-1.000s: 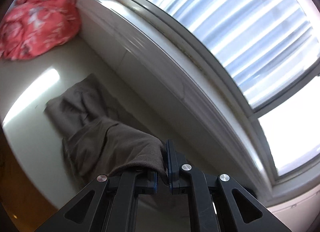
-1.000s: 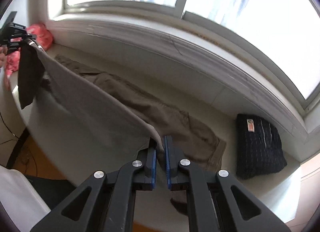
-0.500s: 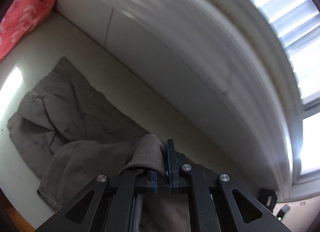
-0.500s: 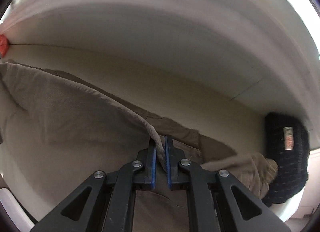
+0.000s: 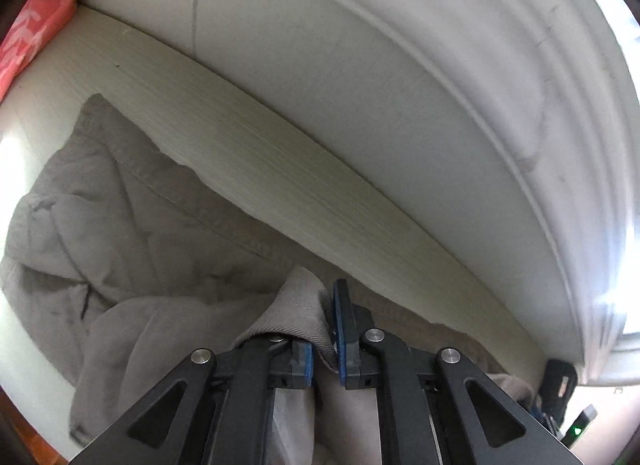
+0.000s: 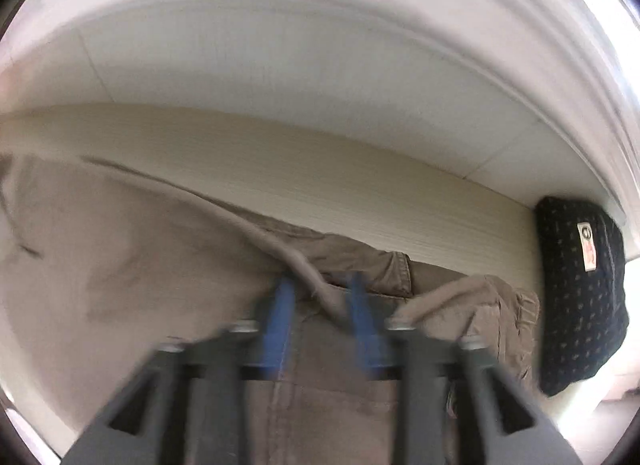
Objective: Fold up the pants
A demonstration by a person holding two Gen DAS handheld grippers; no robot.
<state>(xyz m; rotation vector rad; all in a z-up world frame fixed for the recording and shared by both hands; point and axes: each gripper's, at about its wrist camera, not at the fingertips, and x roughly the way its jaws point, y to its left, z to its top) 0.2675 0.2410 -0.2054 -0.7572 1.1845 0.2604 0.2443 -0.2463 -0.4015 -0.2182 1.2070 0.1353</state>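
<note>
while both grippers tilt steeply down, left gripper (image 5: 325, 329) pinches pants (image 5: 132, 233); right gripper (image 6: 320, 305) jaws opening around fabric edge.

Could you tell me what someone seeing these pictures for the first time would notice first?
Most striking are the rumpled grey-brown cotton pants spread along the pale ledge under the white window sill. The left gripper pinches a fold of them, while the right gripper, blurred, is opening its jaws with the fabric edge lying between them. A dark folded patterned garment sits at the ledge's right end, and a pink floral bundle at the left.
</note>
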